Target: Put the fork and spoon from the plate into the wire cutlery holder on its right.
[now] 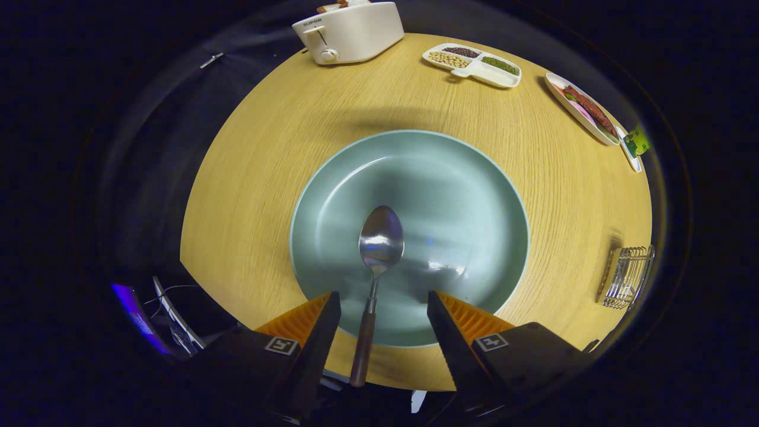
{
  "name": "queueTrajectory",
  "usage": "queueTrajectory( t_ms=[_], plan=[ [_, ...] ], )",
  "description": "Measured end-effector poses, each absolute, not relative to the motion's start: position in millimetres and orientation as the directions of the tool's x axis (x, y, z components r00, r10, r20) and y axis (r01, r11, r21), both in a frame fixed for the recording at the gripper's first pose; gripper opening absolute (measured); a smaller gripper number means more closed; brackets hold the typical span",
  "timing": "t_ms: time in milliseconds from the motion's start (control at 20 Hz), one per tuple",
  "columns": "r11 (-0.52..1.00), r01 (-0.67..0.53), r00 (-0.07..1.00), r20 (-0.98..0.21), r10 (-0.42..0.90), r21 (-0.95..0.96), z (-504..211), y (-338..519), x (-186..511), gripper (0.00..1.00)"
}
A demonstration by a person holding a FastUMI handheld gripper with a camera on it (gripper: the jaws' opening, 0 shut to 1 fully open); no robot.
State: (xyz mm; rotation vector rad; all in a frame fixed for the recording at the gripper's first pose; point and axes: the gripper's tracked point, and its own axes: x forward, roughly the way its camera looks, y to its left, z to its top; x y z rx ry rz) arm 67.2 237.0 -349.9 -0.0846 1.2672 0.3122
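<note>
While the round wooden table (267,154) takes up most of my view, the pale green plate (468,196) sits at its centre, with a white toaster (350,29) at the upper middle, a divided snack tray (474,65) and a dish of food (584,110) at the upper right, and the wire cutlery holder (628,276) at the right edge. I see no fork on the plate. The spoon (379,243) lies with its bowl on the plate, pointing up the frame, its long axis running back toward me and its dark handle overhanging the rim. My hand-held gripper (383,311) is wide open, empty, fingers either side of the handle. I judge the spoon light, stiff and slippery; I'd pinch the handle, not the polished neck
</note>
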Motion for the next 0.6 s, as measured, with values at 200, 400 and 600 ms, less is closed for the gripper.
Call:
queueTrajectory(
  t_ms=[200,400,600],
  plan=[
    [0.952,-0.296,0.242,-0.958,0.156,0.081,-359,239,64,0.72],
    [0.949,-0.311,0.227,-0.965,0.133,0.058,-365,238,63,0.49],
    [0.956,-0.289,0.215,-0.969,0.123,0.057,-366,236,64,0.15]
  ],
)
